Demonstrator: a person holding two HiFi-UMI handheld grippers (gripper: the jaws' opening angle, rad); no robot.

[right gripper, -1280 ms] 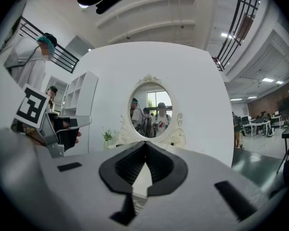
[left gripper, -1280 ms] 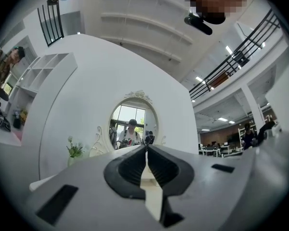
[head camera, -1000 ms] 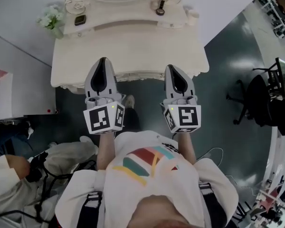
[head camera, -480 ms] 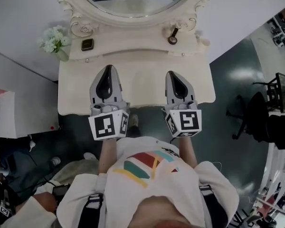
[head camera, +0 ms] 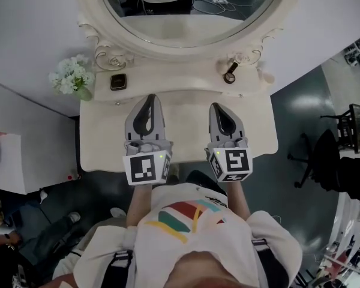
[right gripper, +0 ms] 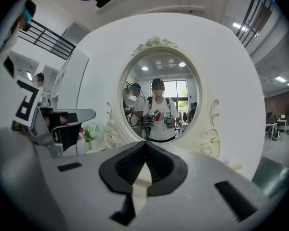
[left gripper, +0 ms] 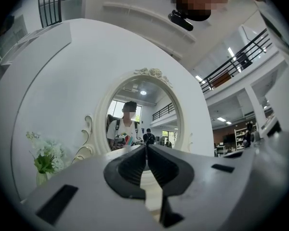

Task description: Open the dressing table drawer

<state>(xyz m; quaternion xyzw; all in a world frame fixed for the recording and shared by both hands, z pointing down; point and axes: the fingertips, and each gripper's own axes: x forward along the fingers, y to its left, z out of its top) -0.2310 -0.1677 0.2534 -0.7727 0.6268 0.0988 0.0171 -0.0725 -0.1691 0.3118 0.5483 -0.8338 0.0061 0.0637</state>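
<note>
The cream dressing table (head camera: 186, 152) stands right in front of me, with its oval mirror (head camera: 186, 11) behind. The drawer front is hidden below the tabletop's near edge. My left gripper (head camera: 150, 99) hovers over the left half of the tabletop, shut and holding nothing. My right gripper (head camera: 219, 107) hovers over the right half, also shut and holding nothing. In the left gripper view the left gripper (left gripper: 145, 147) points at the mirror (left gripper: 139, 114). The right gripper (right gripper: 145, 143) faces the mirror (right gripper: 159, 100) too.
White flowers (head camera: 72, 77) stand at the table's back left, beside a small dark square object (head camera: 118, 81). A small dark item (head camera: 230, 74) sits at the back right. A white cabinet (head camera: 15, 161) is to the left. Black office chairs (head camera: 324, 149) stand on the dark floor to the right.
Both grippers have moved forward from the table's front edge to over the tabletop. The mirror has come into view. Both stay shut.
</note>
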